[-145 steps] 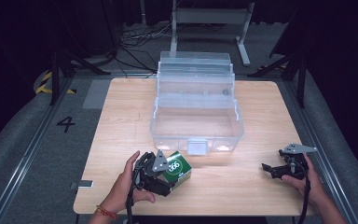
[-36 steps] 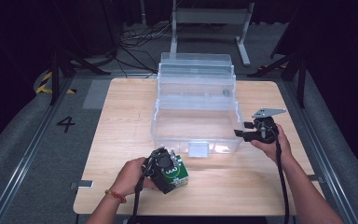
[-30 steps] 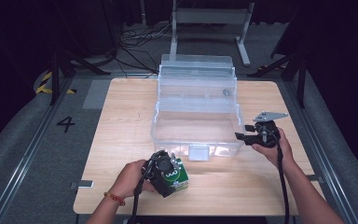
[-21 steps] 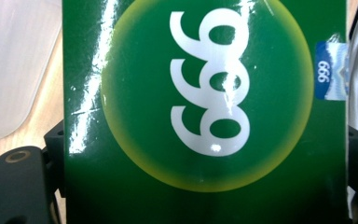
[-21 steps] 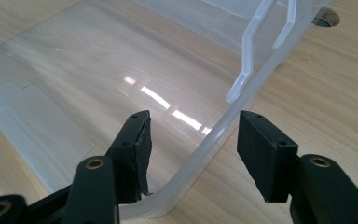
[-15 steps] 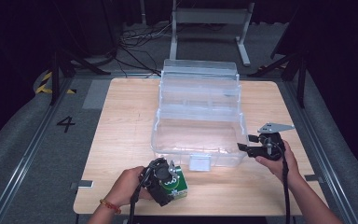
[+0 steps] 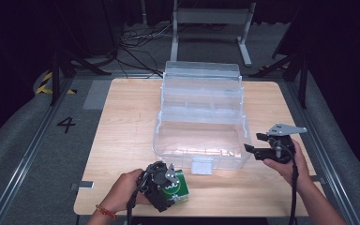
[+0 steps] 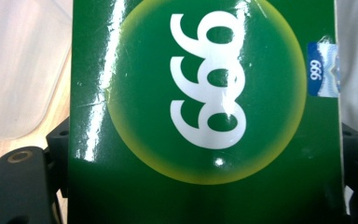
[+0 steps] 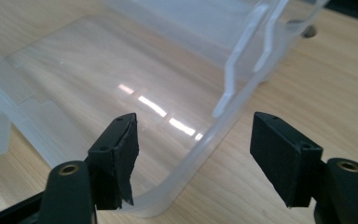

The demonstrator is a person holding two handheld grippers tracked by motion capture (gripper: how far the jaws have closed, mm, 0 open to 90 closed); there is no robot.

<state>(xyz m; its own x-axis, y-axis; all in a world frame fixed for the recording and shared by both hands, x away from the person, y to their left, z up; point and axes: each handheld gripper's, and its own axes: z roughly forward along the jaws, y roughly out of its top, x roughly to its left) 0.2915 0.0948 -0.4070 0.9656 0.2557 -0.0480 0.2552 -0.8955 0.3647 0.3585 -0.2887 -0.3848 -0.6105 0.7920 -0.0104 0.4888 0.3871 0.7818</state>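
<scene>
A green carton [image 8: 205,93] printed with a white "999" in a yellow circle sits between the black jaws of my left gripper [image 7: 163,183], which is shut on it. In the high view the carton [image 7: 178,188] rests near the table's front edge, left of the middle. A clear plastic storage box [image 7: 198,158] with stepped tiers stands open at the table's centre. My right gripper [image 7: 254,143] is open at the box's front right corner. In the right gripper view its jaws [image 9: 193,158] straddle the curved rim [image 9: 200,154] of that corner without touching it.
The wooden table [image 7: 122,122] has bare surface left and right of the clear box. A white latch tab [image 7: 202,165] hangs on the box's front wall, close to the carton. Dark floor, cables and a metal stand [image 7: 211,18] lie beyond the far edge.
My right gripper has come down along the box's right side to its front right corner. My left gripper has drawn the carton slightly toward the front edge.
</scene>
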